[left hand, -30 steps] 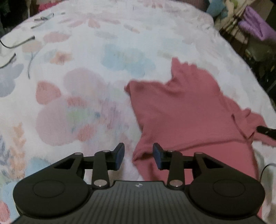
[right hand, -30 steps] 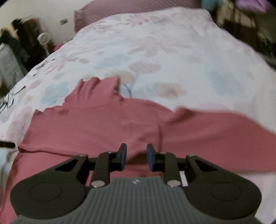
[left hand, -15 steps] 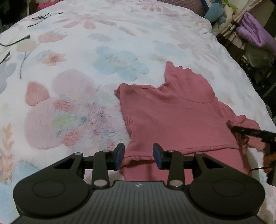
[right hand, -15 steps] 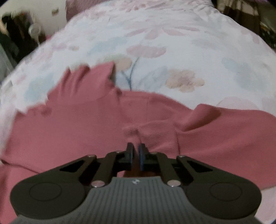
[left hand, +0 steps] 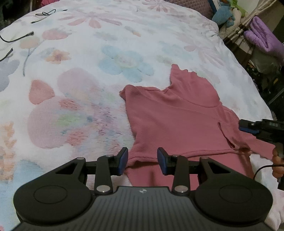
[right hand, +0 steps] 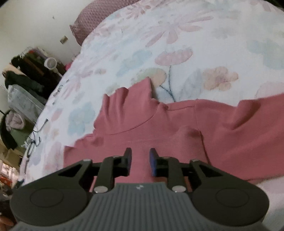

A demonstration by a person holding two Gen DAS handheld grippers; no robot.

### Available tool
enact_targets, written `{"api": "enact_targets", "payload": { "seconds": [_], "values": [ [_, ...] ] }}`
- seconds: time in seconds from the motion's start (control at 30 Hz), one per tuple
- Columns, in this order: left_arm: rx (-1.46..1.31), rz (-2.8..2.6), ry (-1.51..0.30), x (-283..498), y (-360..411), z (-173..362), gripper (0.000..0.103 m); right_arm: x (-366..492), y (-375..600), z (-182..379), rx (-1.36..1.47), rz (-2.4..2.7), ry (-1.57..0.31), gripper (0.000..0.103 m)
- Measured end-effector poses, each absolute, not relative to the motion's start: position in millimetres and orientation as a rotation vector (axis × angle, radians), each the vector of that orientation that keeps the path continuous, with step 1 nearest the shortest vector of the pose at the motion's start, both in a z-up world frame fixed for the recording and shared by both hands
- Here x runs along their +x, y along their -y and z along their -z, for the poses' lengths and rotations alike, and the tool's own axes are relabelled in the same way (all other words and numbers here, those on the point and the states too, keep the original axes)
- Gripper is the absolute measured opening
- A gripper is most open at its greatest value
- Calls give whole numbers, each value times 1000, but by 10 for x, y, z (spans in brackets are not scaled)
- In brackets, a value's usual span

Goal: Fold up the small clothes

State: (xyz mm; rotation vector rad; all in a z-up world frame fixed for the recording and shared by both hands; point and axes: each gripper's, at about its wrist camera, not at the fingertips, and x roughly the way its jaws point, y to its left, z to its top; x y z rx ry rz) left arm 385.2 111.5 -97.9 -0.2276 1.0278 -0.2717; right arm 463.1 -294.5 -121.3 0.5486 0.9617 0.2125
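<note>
Garment under inspection: a pink turtleneck top lying on the floral bedspread, collar toward the far side, body toward the near edge. Folding is judged to be at an early stage: the left sleeve appears laid across the body, forming a straight edge just ahead of the left gripper; the right sleeve lies spread out to the right, unfolded, and the body has no lengthwise fold.

Left gripper: jaws parted, nothing between the pads, hovering over the near fold edge. Right gripper: jaws opening, over the chest of the top, pads clear of the cloth.

Surroundings: black cables at the far left of the bedspread, well apart from the top; a purple blanket off the bed at far right. Nothing obstructs the work.
</note>
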Motion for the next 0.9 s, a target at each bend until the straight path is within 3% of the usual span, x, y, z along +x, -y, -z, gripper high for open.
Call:
{"api": "enact_targets", "payload": {
  "seconds": [0.17, 0.23, 0.37, 0.47, 0.57, 0.63, 0.77, 0.9],
  "values": [
    [-239, 242, -1030, 3871, -1160, 993, 44, 4413, 3195, 1058, 484, -160, -923, 18],
    [-252, 239, -1036, 3874, -1134, 1010, 44, 4355, 3224, 1129, 421, -120, -955, 9],
    [-234, 241, -1059, 3859, -1007, 1035, 44, 4230, 3247, 1505, 362, -113, -1063, 8],
    [-204, 229, -1070, 3834, -955, 1021, 44, 4114, 3356, 1505, 405, -113, -1021, 9],
    [-179, 216, -1065, 3826, -941, 955, 44, 3988, 3685, 1270, 455, -90, -933, 16],
    [-165, 206, -1057, 3827, -938, 915, 44, 3852, 4004, 1104, 411, -31, -894, 26],
    [-141, 172, -1068, 3831, -925, 881, 44, 3551, 4868, 920, 291, 170, -865, 27],
    [-126, 140, -1087, 3823, -873, 905, 44, 3272, 5707, 890, 110, 397, -876, 48]
  ]
}}
